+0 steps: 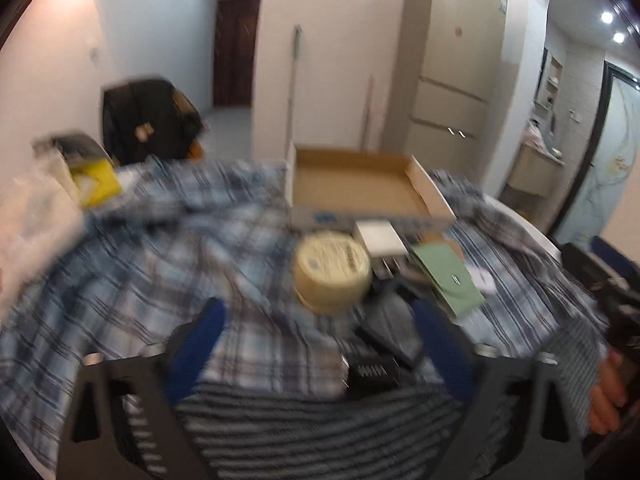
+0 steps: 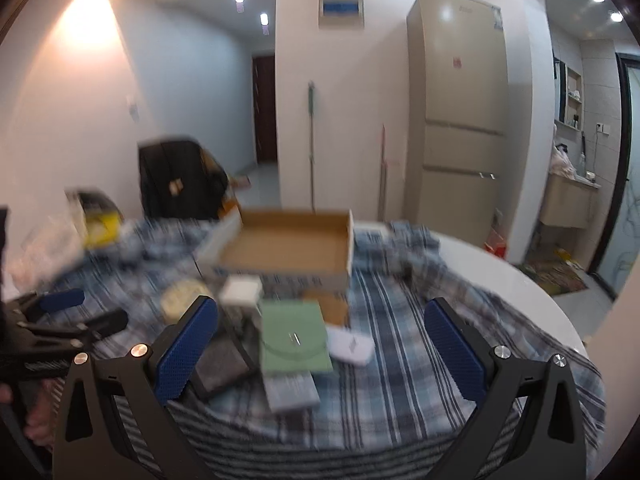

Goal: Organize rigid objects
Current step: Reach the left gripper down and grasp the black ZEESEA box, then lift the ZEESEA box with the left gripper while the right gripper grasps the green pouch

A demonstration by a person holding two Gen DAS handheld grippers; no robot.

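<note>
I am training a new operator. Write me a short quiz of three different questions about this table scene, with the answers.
1. True or false: the cardboard box already holds several items.
2. Multiple choice: what lies directly in front of the box? A) white adapter B) a glass bottle C) a pair of scissors
3. Short answer: what is the state of the left gripper and the right gripper?

Key
1. False: its inside shows only bare cardboard.
2. A.
3. Both open, holding nothing, above the plaid cloth; the round tin and green booklet lie untouched.
</note>
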